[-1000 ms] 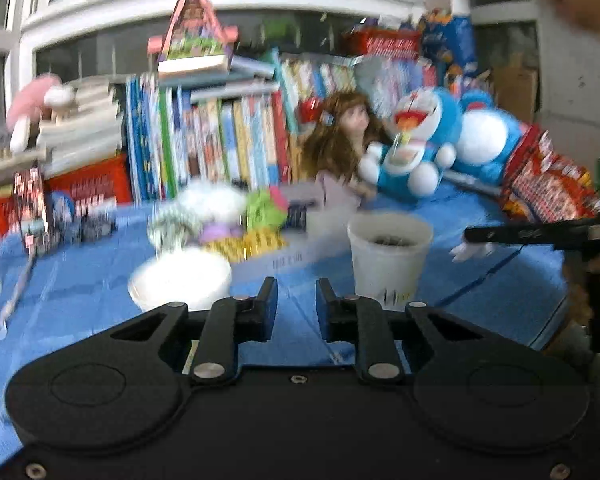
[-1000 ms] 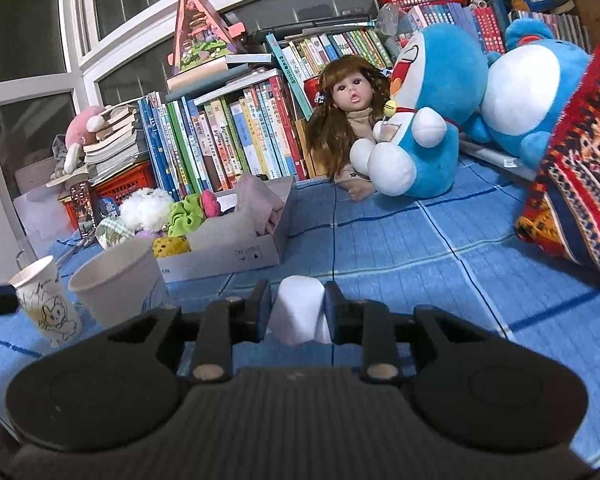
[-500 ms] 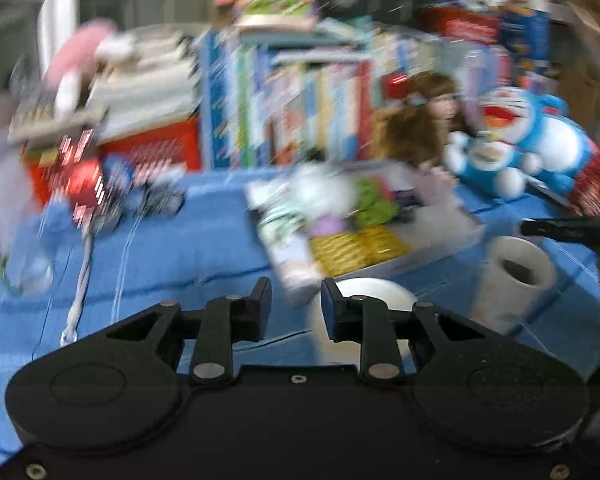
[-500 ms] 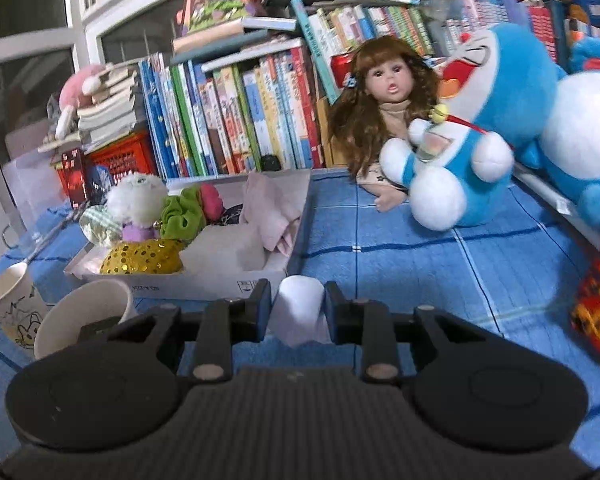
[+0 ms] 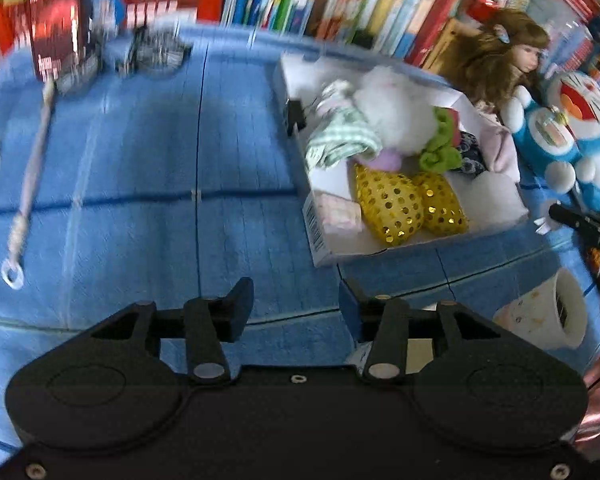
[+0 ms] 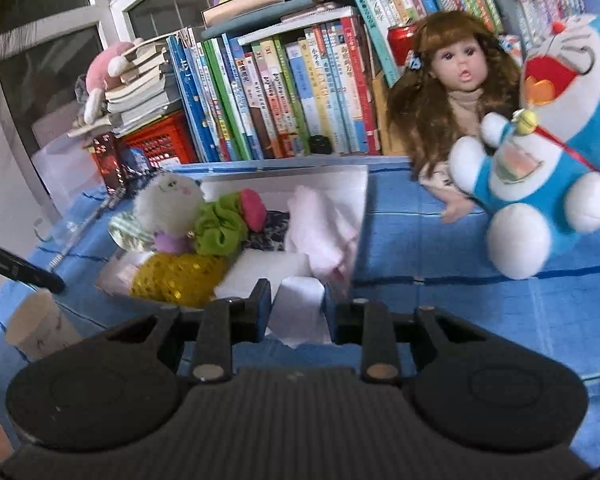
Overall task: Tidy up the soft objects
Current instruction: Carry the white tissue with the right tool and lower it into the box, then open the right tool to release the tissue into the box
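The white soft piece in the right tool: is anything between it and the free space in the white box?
Nothing visible does. The white soft piece is just before the white box, beside the pink cloth.

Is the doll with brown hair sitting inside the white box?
No, the doll sits on the blue cloth by the books, outside the white box, which holds the fluffy and shiny soft things.

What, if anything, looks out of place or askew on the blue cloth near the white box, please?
One paper cup appears to lie tipped on its side near the white box, its mouth facing sideways; nothing looks spilled. The right gripper holds a white soft piece.
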Demonstrator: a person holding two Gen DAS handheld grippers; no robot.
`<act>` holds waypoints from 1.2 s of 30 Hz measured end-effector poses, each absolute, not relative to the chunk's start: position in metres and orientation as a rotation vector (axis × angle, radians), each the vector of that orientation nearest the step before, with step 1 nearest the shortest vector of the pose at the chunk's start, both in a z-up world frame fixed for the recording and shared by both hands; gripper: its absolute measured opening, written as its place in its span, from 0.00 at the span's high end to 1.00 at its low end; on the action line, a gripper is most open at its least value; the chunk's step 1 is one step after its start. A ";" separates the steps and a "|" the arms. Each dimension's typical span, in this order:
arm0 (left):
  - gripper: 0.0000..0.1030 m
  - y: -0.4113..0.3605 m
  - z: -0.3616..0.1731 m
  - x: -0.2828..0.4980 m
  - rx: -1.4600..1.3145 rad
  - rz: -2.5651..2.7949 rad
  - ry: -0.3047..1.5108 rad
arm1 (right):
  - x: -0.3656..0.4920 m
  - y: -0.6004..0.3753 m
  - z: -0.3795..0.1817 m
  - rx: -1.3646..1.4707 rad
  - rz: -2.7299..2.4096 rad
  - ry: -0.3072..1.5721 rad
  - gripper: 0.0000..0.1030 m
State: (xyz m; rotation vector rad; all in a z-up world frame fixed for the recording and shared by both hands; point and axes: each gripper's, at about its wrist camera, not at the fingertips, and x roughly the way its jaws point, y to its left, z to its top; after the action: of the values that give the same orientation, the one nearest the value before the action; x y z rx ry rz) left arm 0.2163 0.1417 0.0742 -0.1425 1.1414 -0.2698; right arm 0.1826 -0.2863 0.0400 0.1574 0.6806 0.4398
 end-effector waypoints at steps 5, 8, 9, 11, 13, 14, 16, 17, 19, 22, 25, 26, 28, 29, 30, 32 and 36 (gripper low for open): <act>0.57 0.140 0.062 0.229 -0.170 -0.301 1.185 | 0.195 -0.282 0.037 0.205 0.484 0.695 0.67; 0.57 0.141 0.061 0.227 -0.151 -0.283 1.171 | 0.201 -0.279 0.036 0.215 0.485 0.683 0.67; 0.57 0.140 0.060 0.225 -0.147 -0.278 1.168 | 0.203 -0.278 0.037 0.219 0.482 0.679 0.67; 0.56 0.141 0.061 0.221 -0.141 -0.273 1.158 | 0.207 -0.277 0.037 0.233 0.475 0.668 0.67; 0.56 0.141 0.064 0.216 -0.126 -0.273 1.140 | 0.213 -0.275 0.038 0.253 0.471 0.661 0.67; 0.56 0.140 0.066 0.214 -0.116 -0.274 1.125 | 0.216 -0.274 0.039 0.261 0.464 0.656 0.67; 0.56 0.138 0.070 0.210 -0.095 -0.278 1.091 | 0.221 -0.269 0.041 0.275 0.470 0.644 0.67; 0.56 0.137 0.072 0.208 -0.091 -0.281 1.077 | 0.223 -0.266 0.042 0.282 0.477 0.639 0.66; 0.55 0.134 0.076 0.207 -0.091 -0.292 1.051 | 0.228 -0.258 0.047 0.275 0.507 0.625 0.66; 0.53 0.130 0.083 0.204 -0.078 -0.293 1.001 | 0.236 -0.240 0.055 0.230 0.545 0.607 0.65; 0.50 0.124 0.091 0.198 -0.064 -0.300 0.950 | 0.246 -0.220 0.059 0.183 0.562 0.611 0.65; 0.50 0.124 0.094 0.198 -0.068 -0.305 0.938 | 0.250 -0.213 0.059 0.167 0.560 0.616 0.65; 0.48 0.123 0.099 0.200 -0.079 -0.312 0.917 | 0.259 -0.202 0.058 0.136 0.548 0.632 0.65; 0.48 0.124 0.101 0.201 -0.086 -0.308 0.912 | 0.263 -0.197 0.057 0.128 0.536 0.641 0.65; 0.48 0.125 0.103 0.204 -0.094 -0.305 0.908 | 0.267 -0.193 0.056 0.120 0.529 0.653 0.65; 0.48 0.127 0.107 0.208 -0.115 -0.293 0.900 | 0.274 -0.186 0.051 0.106 0.511 0.686 0.65; 0.42 0.135 0.111 0.209 -0.145 -0.269 0.875 | 0.275 -0.181 0.045 0.091 0.489 0.724 0.35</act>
State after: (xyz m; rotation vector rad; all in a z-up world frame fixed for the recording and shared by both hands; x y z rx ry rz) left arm 0.2090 0.1348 0.1109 -0.1451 0.8750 -0.2687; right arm 0.2753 -0.1809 0.0449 0.0907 0.7244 0.4887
